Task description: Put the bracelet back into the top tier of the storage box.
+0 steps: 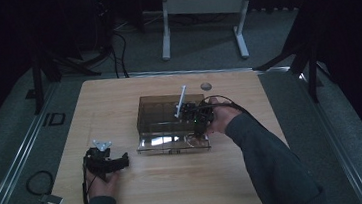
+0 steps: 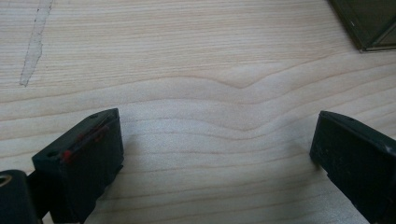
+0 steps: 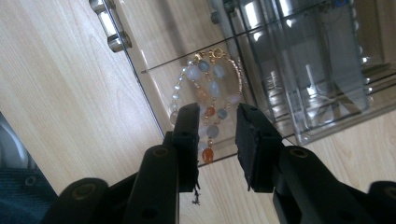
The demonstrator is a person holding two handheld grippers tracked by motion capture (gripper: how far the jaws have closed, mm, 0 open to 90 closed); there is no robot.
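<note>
In the high view, the person's left hand (image 1: 101, 182) rests at about 7 o'clock on the wooden worktop (image 1: 119, 103), holding the left hand-held gripper (image 1: 108, 161) low and pointing toward 3 o'clock. The right forearm reaches in from 5 o'clock, and the right hand-held gripper (image 1: 196, 115) hangs over the smoky clear box (image 1: 160, 114) near the centre, above its opened front flap (image 1: 173, 143). In the left gripper view, the jaws stand wide apart over bare wood, with the box's corner (image 2: 369, 23) at 1 o'clock. In the right gripper view, the jaws stand partly parted, nothing between them, just above a beaded bracelet (image 3: 208, 98) lying on the clear flap. No readable writing appears.
</note>
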